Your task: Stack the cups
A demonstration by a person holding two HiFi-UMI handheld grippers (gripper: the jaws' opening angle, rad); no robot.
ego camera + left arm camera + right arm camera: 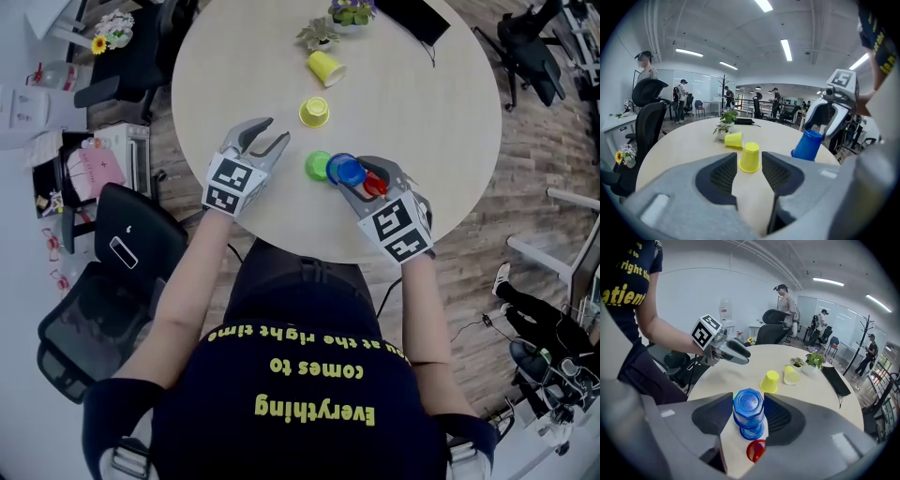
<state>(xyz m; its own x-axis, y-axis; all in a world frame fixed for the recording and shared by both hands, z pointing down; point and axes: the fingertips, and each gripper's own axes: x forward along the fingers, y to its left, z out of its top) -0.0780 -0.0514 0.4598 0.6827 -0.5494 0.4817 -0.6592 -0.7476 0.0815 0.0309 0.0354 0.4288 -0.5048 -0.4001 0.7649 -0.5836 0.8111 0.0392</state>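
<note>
The fingers (712,417) of the right gripper (748,414) are closed on an upturned blue cup (749,401), held directly over a second blue cup (753,431) on the table (422,112); whether the two are nested yet cannot be told. The held cup is best kept plumb, lowered squarely, pinched lightly so its wall is not crushed, and kept clear of the red cup (756,450) just beside. The left gripper (277,131) is held open and empty. Six cups are counted: apparently two blue, two yellow, one green cup (317,166), one red.
</note>
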